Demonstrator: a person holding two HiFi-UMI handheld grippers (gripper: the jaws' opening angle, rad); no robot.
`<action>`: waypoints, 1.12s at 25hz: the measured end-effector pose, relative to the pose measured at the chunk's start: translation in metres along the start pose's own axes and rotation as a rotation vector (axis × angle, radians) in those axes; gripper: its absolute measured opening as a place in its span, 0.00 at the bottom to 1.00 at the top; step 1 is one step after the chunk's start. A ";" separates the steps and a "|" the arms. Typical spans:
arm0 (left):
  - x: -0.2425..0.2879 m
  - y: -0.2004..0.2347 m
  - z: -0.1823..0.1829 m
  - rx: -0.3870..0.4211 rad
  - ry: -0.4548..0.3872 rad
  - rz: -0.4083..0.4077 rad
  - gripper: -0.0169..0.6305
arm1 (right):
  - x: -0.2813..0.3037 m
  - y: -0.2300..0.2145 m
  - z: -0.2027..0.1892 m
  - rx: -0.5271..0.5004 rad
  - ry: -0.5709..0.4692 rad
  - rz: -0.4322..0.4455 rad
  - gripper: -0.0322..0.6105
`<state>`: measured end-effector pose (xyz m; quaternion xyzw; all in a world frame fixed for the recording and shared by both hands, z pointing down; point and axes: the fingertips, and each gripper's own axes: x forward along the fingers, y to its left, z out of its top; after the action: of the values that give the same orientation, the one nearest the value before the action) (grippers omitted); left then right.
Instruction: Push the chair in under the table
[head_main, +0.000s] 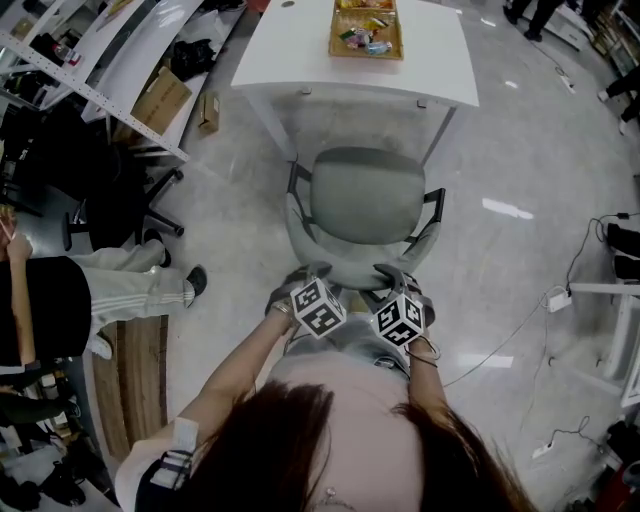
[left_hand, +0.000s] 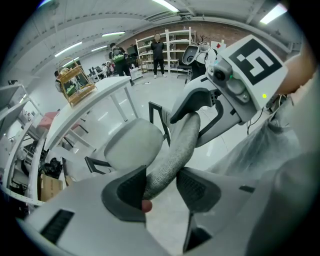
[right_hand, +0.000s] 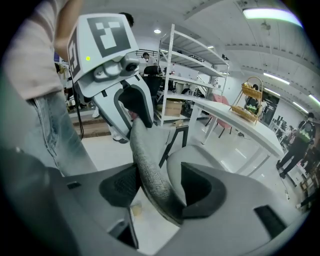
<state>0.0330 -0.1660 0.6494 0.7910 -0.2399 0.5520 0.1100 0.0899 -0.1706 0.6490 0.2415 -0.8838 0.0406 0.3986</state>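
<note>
Both tools are clamped on the top rim of the chair's (head_main: 367, 195) backrest (head_main: 350, 272). The left tool (left_hand: 160, 180) and the right tool (right_hand: 159, 185) grip it side by side, jaws wide, pads pressed on the grey fabric. The chair faces the bench (head_main: 300, 50), its seat front just short of the bench's near edge, between the bench's legs. Bare floor (head_main: 500, 160) lies beside the bench on both sides. A person's legs (head_main: 140, 288) are well off from the bench's left corner.
</note>
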 end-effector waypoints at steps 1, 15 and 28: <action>0.001 0.002 0.002 -0.002 0.001 0.002 0.31 | 0.000 -0.003 0.000 -0.002 -0.001 0.003 0.43; 0.014 0.038 0.027 -0.046 0.008 0.030 0.31 | 0.014 -0.046 0.009 -0.050 -0.025 0.050 0.43; 0.025 0.080 0.046 -0.064 -0.005 0.030 0.31 | 0.036 -0.088 0.026 -0.074 -0.035 0.068 0.43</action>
<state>0.0377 -0.2612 0.6484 0.7847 -0.2696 0.5437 0.1265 0.0924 -0.2689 0.6468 0.1971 -0.8993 0.0169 0.3900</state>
